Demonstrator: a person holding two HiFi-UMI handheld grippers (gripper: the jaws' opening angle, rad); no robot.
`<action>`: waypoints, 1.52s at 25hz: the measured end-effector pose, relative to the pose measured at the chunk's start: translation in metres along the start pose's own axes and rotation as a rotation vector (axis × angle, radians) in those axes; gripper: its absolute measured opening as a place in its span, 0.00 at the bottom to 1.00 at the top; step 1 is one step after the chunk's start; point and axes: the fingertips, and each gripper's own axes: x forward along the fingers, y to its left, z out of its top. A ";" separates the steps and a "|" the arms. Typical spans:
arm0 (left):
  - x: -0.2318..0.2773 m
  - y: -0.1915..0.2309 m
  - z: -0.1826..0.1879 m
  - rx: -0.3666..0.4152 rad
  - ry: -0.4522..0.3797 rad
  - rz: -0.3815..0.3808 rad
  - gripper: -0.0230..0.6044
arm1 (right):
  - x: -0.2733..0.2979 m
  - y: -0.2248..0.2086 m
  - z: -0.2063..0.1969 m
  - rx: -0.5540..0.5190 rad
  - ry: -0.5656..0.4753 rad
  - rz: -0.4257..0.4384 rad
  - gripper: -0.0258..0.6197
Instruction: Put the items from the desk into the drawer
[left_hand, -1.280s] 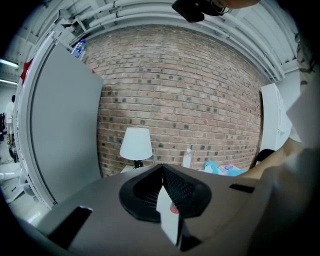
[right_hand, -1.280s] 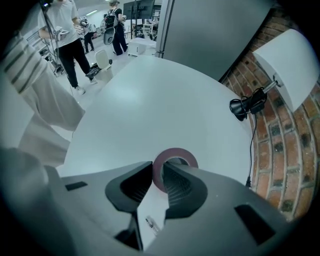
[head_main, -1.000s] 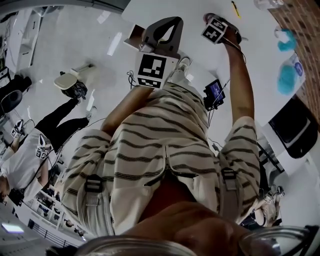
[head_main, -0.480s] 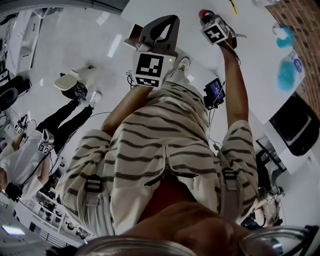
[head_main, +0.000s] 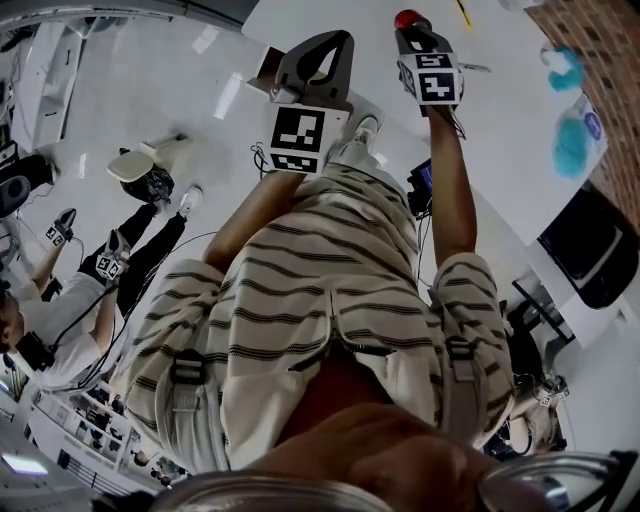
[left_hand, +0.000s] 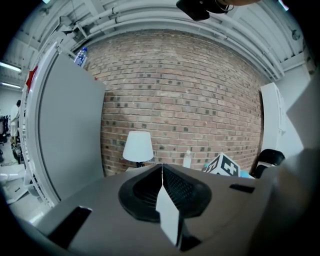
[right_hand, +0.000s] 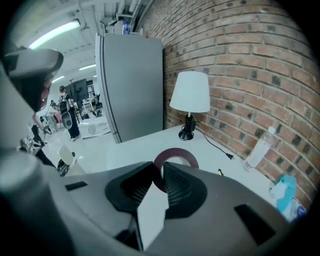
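Right gripper pinching dark red ring; left gripper closed, empty

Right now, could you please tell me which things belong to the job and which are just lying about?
Job:
- ring, gripped in the right claw
- desk
- left claw, shut and empty

Likely just lying about:
- lamp
- bottle
- cabinet
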 end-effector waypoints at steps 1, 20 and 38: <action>-0.001 0.001 0.000 -0.001 -0.001 0.003 0.05 | -0.005 0.002 0.005 0.015 -0.021 -0.007 0.15; -0.018 0.015 -0.002 -0.043 -0.009 0.065 0.05 | -0.085 0.056 0.081 0.144 -0.320 -0.039 0.15; -0.028 0.032 0.004 -0.089 -0.042 0.117 0.05 | -0.126 0.077 0.116 0.192 -0.486 -0.074 0.15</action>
